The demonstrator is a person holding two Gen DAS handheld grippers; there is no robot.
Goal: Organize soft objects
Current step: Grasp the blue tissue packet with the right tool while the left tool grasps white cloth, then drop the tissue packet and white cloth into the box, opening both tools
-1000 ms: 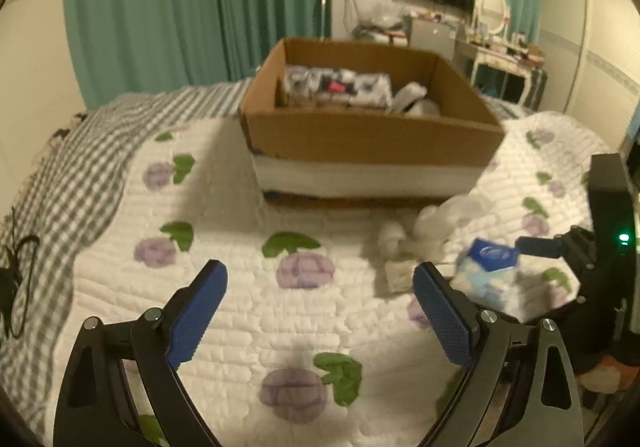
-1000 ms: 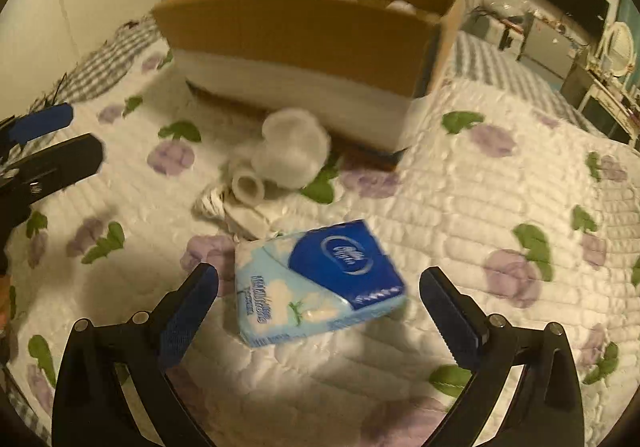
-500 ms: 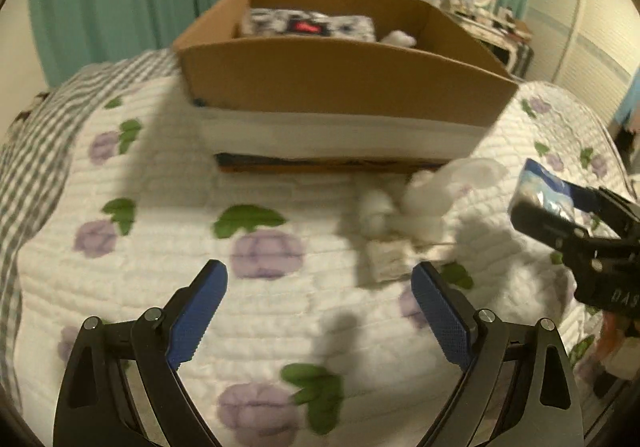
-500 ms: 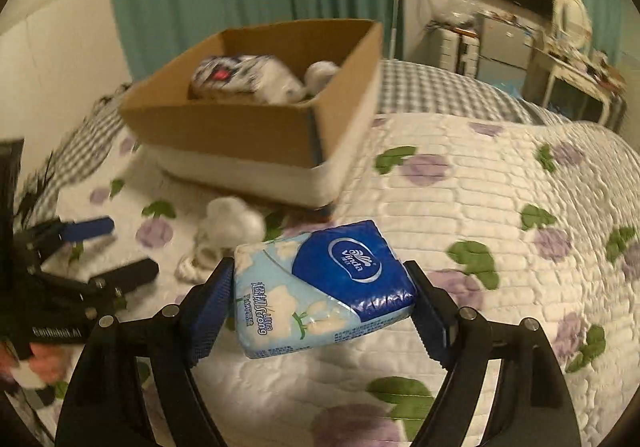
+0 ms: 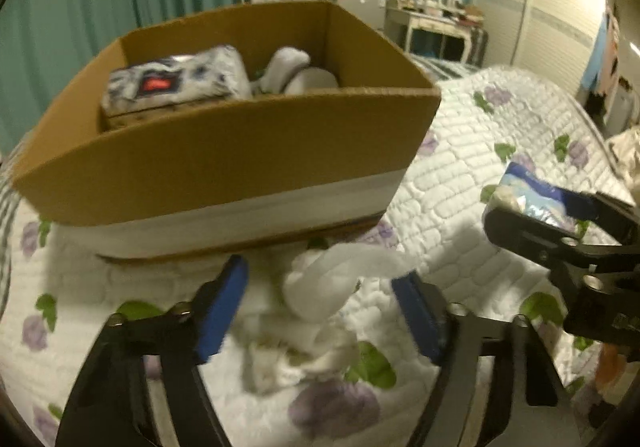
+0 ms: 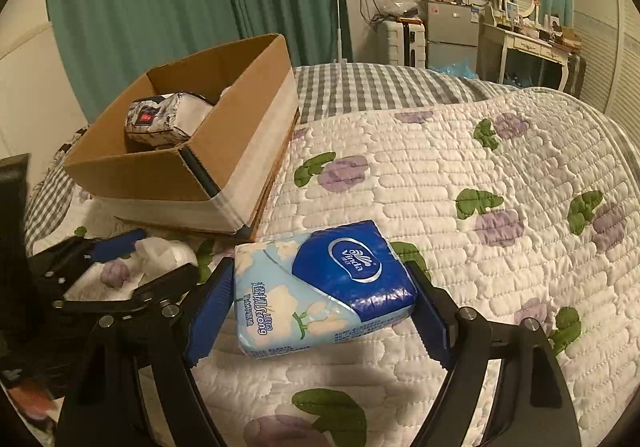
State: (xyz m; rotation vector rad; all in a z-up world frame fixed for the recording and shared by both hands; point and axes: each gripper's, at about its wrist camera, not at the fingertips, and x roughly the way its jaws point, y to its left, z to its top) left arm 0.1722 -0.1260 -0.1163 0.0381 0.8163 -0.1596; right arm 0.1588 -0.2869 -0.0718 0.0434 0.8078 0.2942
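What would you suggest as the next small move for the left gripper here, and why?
Probably close the left gripper on the white socks. Its jaws are open and straddle the bundle, which lies on the quilt just in front of the cardboard box. The right gripper already holds the tissue pack, so the socks look like the remaining loose item here.

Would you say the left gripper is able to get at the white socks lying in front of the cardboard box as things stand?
Probably yes. The left gripper is open with the white socks between its fingers, and nothing covers them. The cardboard box sits just behind, and the right gripper, holding the tissue pack, is off to the side.
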